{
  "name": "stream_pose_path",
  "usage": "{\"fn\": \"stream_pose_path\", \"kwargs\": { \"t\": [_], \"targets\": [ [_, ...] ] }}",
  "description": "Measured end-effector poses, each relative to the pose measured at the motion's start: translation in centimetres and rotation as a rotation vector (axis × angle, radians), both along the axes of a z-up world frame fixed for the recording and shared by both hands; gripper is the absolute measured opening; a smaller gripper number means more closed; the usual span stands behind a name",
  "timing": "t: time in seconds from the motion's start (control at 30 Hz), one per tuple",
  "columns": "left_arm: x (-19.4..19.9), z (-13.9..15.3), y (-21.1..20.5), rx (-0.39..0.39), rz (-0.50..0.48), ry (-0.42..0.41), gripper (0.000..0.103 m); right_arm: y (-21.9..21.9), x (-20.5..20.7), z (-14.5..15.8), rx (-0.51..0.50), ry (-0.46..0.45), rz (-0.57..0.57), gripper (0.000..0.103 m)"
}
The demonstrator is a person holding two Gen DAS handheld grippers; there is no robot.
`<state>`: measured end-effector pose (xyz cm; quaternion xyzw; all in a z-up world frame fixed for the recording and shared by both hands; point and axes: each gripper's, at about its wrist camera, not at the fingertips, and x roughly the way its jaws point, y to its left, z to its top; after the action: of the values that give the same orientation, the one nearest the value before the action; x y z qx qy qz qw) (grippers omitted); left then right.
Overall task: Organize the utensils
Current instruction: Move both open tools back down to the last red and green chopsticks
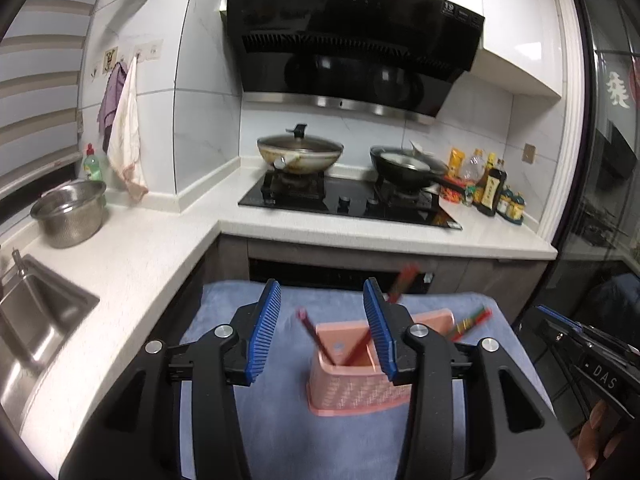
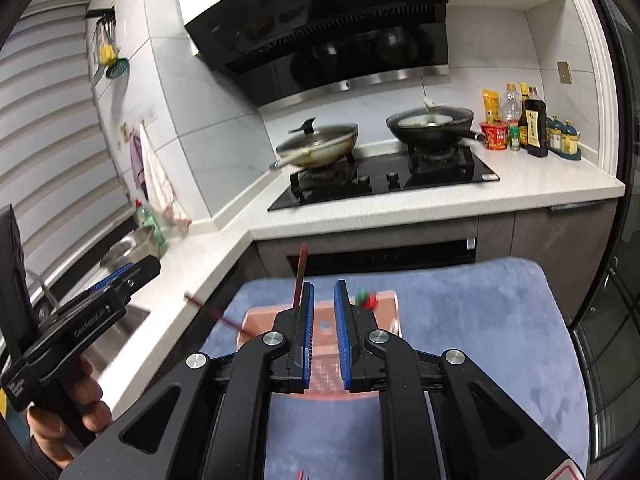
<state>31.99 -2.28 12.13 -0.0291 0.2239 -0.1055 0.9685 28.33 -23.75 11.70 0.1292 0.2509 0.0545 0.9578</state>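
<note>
A pink plastic utensil basket (image 1: pixel 352 388) stands on a blue towel (image 1: pixel 280 420). Two red chopsticks (image 1: pixel 320 342) lean crossed inside it. Another chopstick (image 1: pixel 470 322) lies on the towel behind the basket's right side. My left gripper (image 1: pixel 320 312) is open and empty, held above and in front of the basket. My right gripper (image 2: pixel 324 304) hovers over the basket (image 2: pixel 324 364) with its jaws narrowly apart and nothing between them. Chopsticks (image 2: pixel 300 276) stick up beside its left finger, blurred.
A white counter (image 1: pixel 132 264) wraps round the left and back, with a steel sink (image 1: pixel 32 320), a steel colander (image 1: pixel 70 212), a gas hob with two woks (image 1: pixel 300 154) and sauce bottles (image 1: pixel 490 190). The left handle (image 2: pixel 80 320) shows in the right wrist view.
</note>
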Motion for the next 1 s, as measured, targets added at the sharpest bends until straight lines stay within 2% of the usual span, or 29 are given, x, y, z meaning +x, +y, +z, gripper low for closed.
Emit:
{"fn": "stream_pose_path", "kwargs": {
  "t": [0.13, 0.43, 0.7, 0.87, 1.0],
  "targets": [
    [-2.9, -2.0, 0.1, 0.026, -0.016, 0.037, 0.042, 0.7, -3.2, -2.1, -0.033, 0.054, 0.026, 0.013],
    [-9.4, -7.9, 1.3, 0.022, -0.014, 0.178, 0.042, 1.7, -11.2, -7.8, -0.078, 0.178, 0.046, 0.013],
    [-14.5, -14.6, 2.4, 0.013, 0.007, 0.349, 0.042, 4.3, -18.7, -15.4, -0.140, 0.330, 0.073, 0.013],
    [-16.7, -18.1, 2.7, 0.029, 0.024, 0.435, 0.042, 6.1, -21.3, -18.5, -0.145, 0.389, 0.092, 0.013],
    [-18.4, -19.6, 2.8, 0.050, 0.023, 0.465, 0.042, 6.8, -22.2, -19.9, -0.143, 0.413, 0.104, 0.013]
  ]
}}
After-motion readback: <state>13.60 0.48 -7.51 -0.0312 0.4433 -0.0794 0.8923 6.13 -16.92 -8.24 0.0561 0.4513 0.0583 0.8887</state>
